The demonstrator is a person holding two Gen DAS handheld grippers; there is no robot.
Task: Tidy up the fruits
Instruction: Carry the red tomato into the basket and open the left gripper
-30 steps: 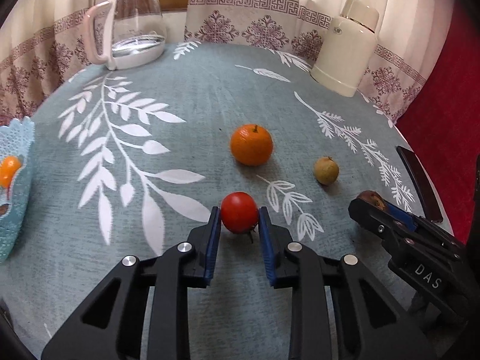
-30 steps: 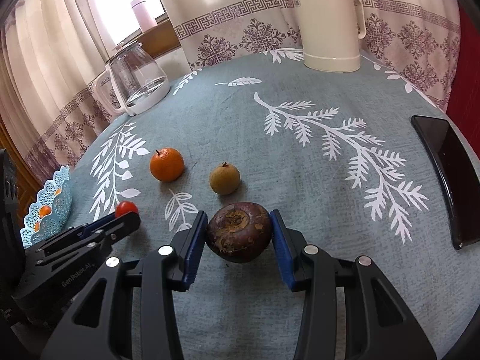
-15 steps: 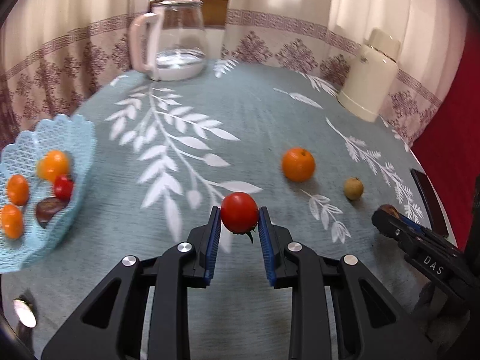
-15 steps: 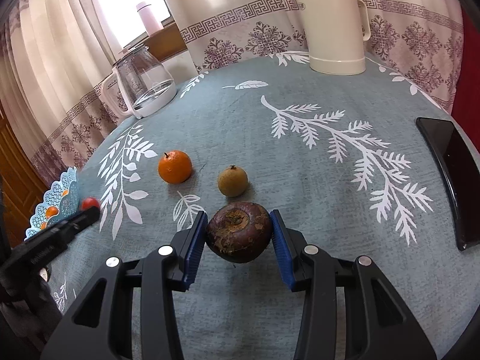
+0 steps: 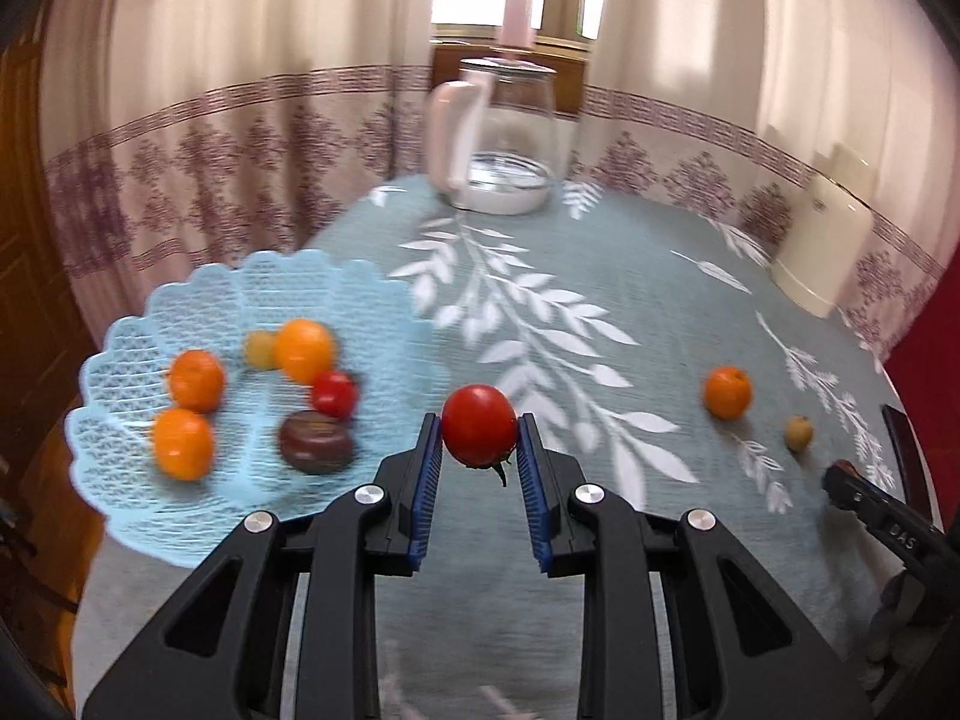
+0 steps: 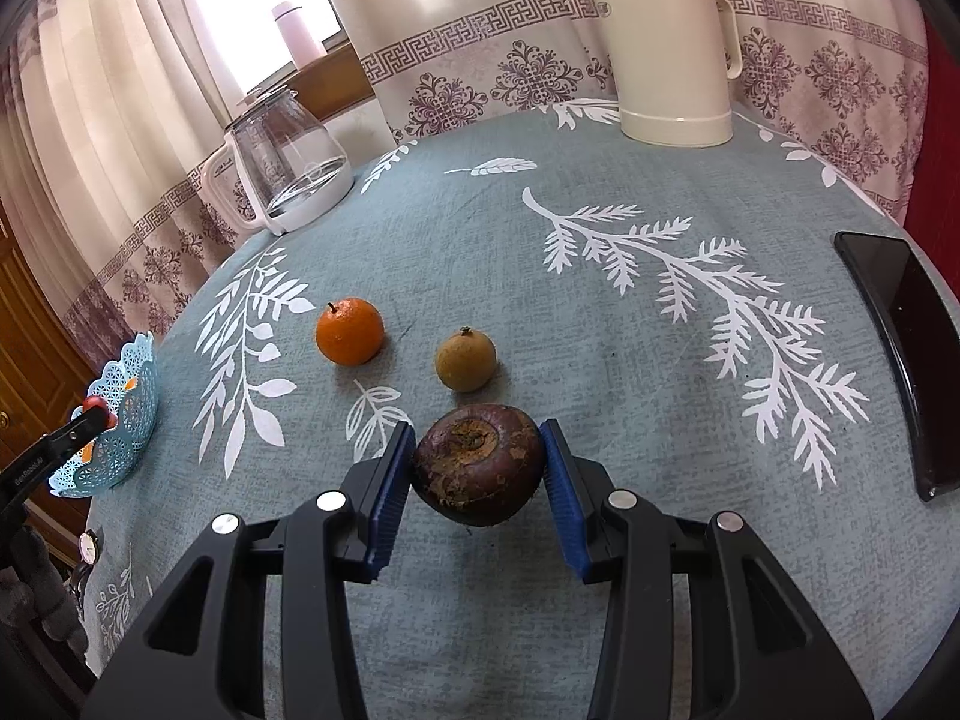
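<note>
1. At lower centre of the left wrist view, the left hand-held gripper was clamped on a red tomato, held above the desk just right of the basket.
2. At left of that frame, the pale blue basket held three orange fruits, a small yellowish one, a small red one and a dark brown one; all were blurred.
3. At right, an orange and a small tan fruit lay near each other on the cloth.
4. At lower centre of the right wrist view, the right hand-held gripper gripped a dark brown fruit between its blue pads.
5. Just above it in that frame sat the tan fruit, with the orange to its left, apart.
6. At upper left stood a glass jug, at top a cream flask, and at right edge a black phone.
</note>
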